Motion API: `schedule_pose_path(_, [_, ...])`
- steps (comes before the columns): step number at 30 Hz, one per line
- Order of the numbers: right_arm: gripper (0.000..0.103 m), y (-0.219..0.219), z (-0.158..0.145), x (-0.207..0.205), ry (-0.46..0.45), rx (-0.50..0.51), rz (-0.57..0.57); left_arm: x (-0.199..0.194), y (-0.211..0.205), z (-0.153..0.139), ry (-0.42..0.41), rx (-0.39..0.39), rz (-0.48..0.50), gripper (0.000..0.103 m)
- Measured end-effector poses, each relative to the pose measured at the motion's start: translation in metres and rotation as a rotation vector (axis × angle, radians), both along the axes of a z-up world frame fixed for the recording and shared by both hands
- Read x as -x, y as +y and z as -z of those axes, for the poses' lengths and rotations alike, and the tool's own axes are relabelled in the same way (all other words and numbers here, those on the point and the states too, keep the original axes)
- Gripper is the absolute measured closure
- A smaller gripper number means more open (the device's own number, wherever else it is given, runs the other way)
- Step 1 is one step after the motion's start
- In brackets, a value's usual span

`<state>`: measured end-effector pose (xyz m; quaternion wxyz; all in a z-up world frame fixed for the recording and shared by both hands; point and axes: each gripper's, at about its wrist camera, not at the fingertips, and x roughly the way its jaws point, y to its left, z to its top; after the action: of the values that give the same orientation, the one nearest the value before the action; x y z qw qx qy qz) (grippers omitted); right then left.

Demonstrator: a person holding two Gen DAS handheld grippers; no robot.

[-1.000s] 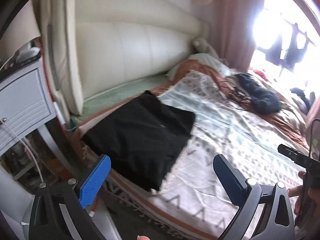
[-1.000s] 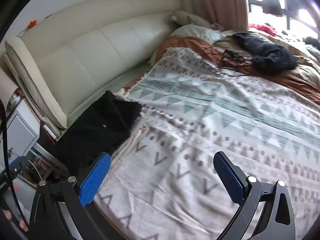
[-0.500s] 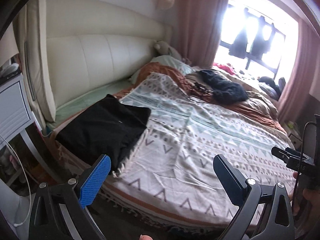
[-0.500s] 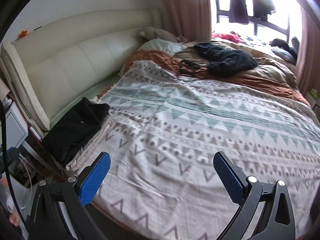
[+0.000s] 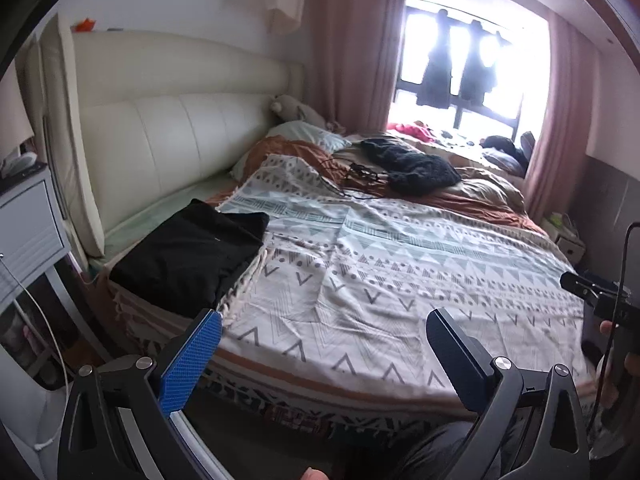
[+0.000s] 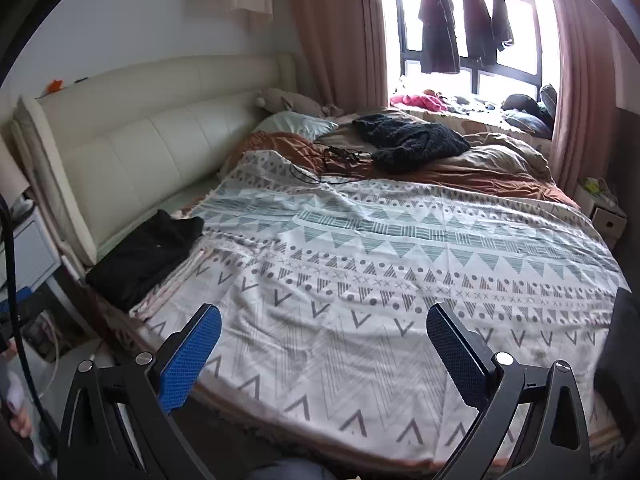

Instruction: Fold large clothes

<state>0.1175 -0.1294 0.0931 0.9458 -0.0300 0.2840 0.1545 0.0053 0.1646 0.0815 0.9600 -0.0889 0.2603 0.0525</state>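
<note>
You see the black garment (image 5: 188,254) lying folded into a flat, roughly rectangular stack at the bed's (image 5: 360,280) left corner, beside the headboard (image 5: 168,148).

Each gripper (image 5: 320,344) (image 6: 320,344) has black arms, silver screws, and blue textured pads (image 5: 190,354).

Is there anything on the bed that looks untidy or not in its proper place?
Yes. A dark knitted garment lies crumpled on the brown duvet near the pillows, with tangled black cables beside it. The black folded garment at the bed's left corner looks neat.
</note>
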Motion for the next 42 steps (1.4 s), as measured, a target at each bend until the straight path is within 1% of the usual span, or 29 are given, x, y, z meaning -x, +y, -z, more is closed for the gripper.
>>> schedule_pose_path(6, [0.000,-0.026,0.005,0.038,-0.036,-0.005,0.019,0.029,-0.022,0.007,-0.019,-0.037,0.051,0.000])
schedule_pose_path(8, [0.001,-0.034,0.007,0.051,-0.044,-0.019,0.025,0.040,-0.031,0.009,-0.030,-0.052,0.069,0.000])
schedule_pose_path(11, [0.000,-0.052,0.011,0.072,-0.061,-0.050,0.045,0.055,-0.041,0.015,-0.054,-0.053,0.095,0.000])
schedule_pose_path(15, [0.000,-0.079,0.023,0.096,-0.067,-0.100,0.071,0.070,-0.052,0.024,-0.073,-0.059,0.113,0.000])
schedule_pose_path(20, [0.000,-0.106,0.041,0.115,-0.067,-0.120,0.124,0.086,-0.063,0.036,-0.084,-0.082,0.122,0.001])
schedule_pose_path(23, [0.000,-0.119,0.049,0.128,-0.071,-0.133,0.144,0.097,-0.066,0.043,-0.094,-0.080,0.131,0.001])
schedule_pose_path(25, [0.000,-0.125,0.055,0.135,-0.074,-0.138,0.149,0.104,-0.065,0.048,-0.097,-0.064,0.120,0.001])
schedule_pose_path(27, [0.000,-0.129,0.062,0.142,-0.072,-0.155,0.153,0.111,-0.061,0.054,-0.098,-0.026,0.115,0.001])
schedule_pose_path(29, [0.000,-0.129,0.069,0.146,-0.069,-0.167,0.145,0.115,-0.058,0.059,-0.099,-0.009,0.106,0.001])
schedule_pose_path(34, [0.000,-0.128,0.089,0.160,-0.077,-0.161,0.136,0.123,-0.057,0.060,-0.102,-0.012,0.095,0.001])
schedule_pose_path(39, [0.000,-0.123,0.098,0.162,-0.056,-0.158,0.142,0.131,-0.057,0.057,-0.113,-0.022,0.092,0.001])
schedule_pose_path(42, [0.000,-0.121,0.100,0.167,-0.060,-0.157,0.138,0.135,-0.059,0.058,-0.109,-0.024,0.099,0.001])
